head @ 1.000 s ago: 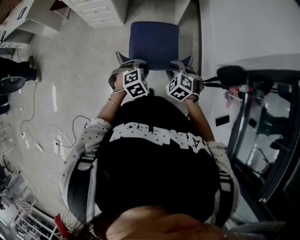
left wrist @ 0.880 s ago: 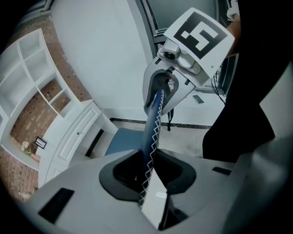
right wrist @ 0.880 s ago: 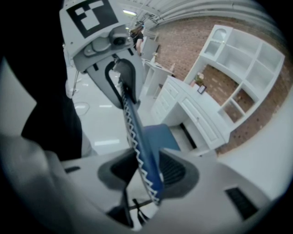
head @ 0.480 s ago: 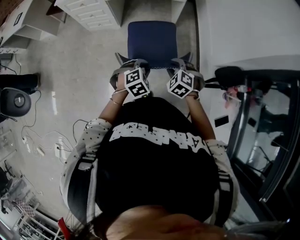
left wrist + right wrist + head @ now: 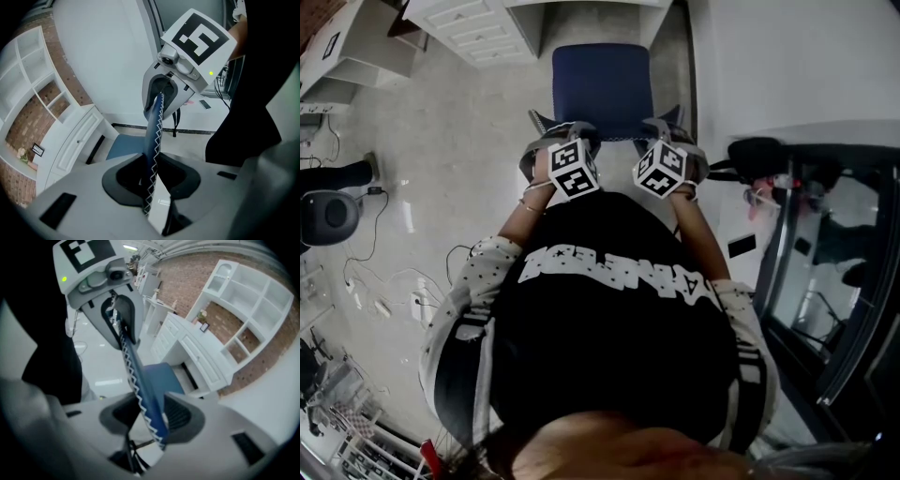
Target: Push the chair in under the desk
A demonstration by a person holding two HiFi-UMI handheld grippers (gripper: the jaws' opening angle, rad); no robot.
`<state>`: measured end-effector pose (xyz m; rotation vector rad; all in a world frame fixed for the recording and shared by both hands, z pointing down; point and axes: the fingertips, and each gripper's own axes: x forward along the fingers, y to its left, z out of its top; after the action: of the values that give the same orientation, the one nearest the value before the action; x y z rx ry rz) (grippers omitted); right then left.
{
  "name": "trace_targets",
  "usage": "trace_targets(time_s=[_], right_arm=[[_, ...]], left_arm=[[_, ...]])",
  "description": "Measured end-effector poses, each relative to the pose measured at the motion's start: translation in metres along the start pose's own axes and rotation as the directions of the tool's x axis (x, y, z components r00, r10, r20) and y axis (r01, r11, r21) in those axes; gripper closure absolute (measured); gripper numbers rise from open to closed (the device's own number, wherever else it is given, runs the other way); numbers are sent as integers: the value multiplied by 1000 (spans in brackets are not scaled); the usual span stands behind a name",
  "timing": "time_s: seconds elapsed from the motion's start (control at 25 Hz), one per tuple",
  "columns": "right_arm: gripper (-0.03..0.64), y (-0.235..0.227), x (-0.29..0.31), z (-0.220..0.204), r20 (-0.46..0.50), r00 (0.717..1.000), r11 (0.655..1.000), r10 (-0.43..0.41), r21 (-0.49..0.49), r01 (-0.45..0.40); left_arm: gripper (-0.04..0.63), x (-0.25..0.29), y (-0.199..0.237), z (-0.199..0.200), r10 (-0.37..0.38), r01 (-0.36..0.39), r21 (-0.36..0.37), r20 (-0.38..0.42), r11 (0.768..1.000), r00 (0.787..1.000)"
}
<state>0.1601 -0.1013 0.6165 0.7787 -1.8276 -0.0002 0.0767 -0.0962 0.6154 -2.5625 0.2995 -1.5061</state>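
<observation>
The chair has a blue seat (image 5: 602, 84) and a thin blue backrest with white zigzag stitching (image 5: 615, 135). Its front sits at the white desk and drawer unit (image 5: 473, 26) at the top of the head view. My left gripper (image 5: 563, 133) is clamped over the backrest's top edge (image 5: 153, 140), which runs between its dark pads. My right gripper (image 5: 666, 131) straddles the same edge (image 5: 140, 390) further right. Its jaws are opening: the backrest leans on one pad, with a gap at the other. Each gripper view shows the other gripper on the far end of the edge.
A white wall (image 5: 787, 56) runs along the right of the chair. A black framed machine (image 5: 825, 234) stands at the right. Cables (image 5: 375, 272) and a round black object (image 5: 333, 211) lie on the floor at the left. White shelving against brick (image 5: 243, 305) backs the desk.
The chair and both grippers have moved forward towards the desk, and the drawer unit now sits closer to the seat. Floor objects at the left have slid back in view.
</observation>
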Motion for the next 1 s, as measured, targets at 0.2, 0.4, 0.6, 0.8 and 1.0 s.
trace_targets(time_s=[0.2,0.4,0.6,0.8,1.0], right_arm=[[445,-15,7,-2,-13,1000,1000,-17,-9,16],[443,-36,17,3,-17,999,1000,-30,-8,30],[445,-54,30,14,-4,999,999,-42,-14,42],[445,-74,42,16,1,999,999,-39,-29,39],[445,-95,51,16,15,1000,999,-18,-47,19]], left_arm=[[480,7,13,8,11,-11,5,9,1000,1000],[483,14,35,11,19,-19,9,7,1000,1000],[483,19,61,7,42,-42,8,-5,999,999],[483,28,79,10,53,-54,-13,-19,998,998],[483,40,98,18,71,-73,-40,-42,997,997]])
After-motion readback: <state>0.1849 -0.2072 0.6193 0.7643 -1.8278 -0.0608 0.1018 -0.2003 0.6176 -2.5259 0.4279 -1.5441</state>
